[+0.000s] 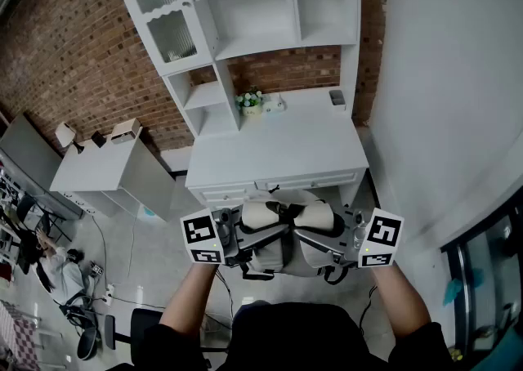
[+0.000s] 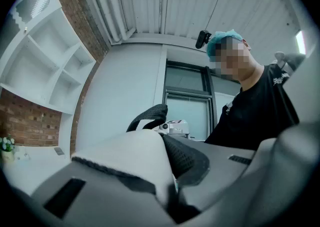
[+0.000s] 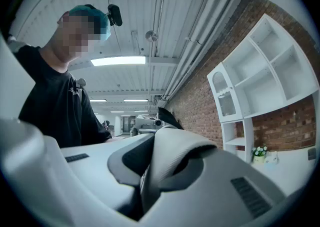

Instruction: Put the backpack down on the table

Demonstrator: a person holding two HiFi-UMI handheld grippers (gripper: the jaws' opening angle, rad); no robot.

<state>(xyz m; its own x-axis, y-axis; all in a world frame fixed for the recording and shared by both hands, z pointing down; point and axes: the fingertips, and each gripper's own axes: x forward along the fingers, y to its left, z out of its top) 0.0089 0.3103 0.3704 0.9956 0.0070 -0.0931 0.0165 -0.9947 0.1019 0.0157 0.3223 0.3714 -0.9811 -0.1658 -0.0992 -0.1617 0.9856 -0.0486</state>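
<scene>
- Head view: a cream backpack (image 1: 282, 240) is held in the air between the two grippers, just in front of the drawer edge of the white desk (image 1: 278, 153). It is not resting on the desk top.
- The left gripper (image 1: 245, 240) is clamped on the backpack's left part and the right gripper (image 1: 325, 240) on its right part. Each gripper is carried in one hand, with its jaws turned inward toward the other.
- A flower pot (image 1: 250, 103) is seen at the back of the desk, below the white hutch (image 1: 245, 2). A low white cabinet (image 1: 106, 169) stands to the left of the desk.
- Left gripper view: the jaws are closed on a cream shoulder strap (image 2: 132, 153) with a dark mesh lining, and the strap is pinched between them. A black carry handle (image 2: 150, 115) arches above the strap. Beyond it, the person (image 2: 255, 111) in a black shirt is seen.
- Right gripper view: the jaws are pressed on the other shoulder strap (image 3: 175, 158), whose cream padding bulges up out of the grip. The hutch shelves and the flower pot are seen at the right against the brick wall (image 3: 200, 106).
</scene>
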